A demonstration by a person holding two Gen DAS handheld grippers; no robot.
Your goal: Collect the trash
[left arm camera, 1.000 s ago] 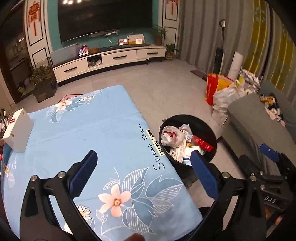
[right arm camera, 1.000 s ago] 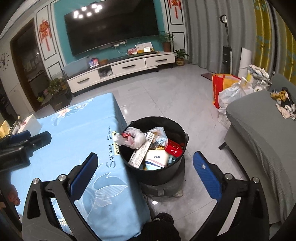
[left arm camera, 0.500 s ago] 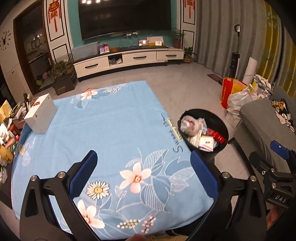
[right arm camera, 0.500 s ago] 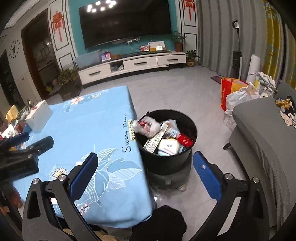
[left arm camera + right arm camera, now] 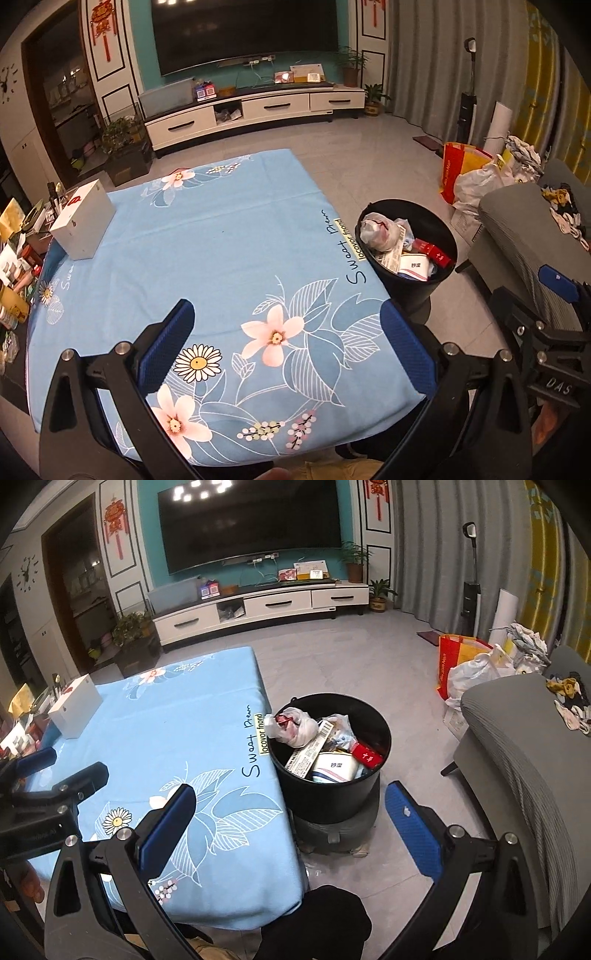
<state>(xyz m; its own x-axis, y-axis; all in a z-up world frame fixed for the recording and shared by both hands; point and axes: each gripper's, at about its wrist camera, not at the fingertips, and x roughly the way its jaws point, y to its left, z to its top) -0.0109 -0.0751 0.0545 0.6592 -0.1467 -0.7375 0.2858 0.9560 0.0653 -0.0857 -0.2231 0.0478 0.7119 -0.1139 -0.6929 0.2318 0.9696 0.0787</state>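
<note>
Left claw (image 5: 286, 345): black angular frame carrying two blue ribbed pads, silver screws showing at the joints.
Right claw (image 5: 290, 829): wearing the same black frame, blue textured pads, round silver screws.
Marking: white letters "DAS" showing on the right claw's black body in the left view.
Clothing: dark fabric showing below the right claw.

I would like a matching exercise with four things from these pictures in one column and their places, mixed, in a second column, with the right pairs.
Things:
1. white box
2. black trash bin
3. red carton
4. orange bag

Places:
A. inside the bin
B. on the floor beside the table's right edge
C. on the blue floral tablecloth, far left
D. on the floor near the curtains

Pairs: 1-C, 2-B, 3-A, 4-D
</note>
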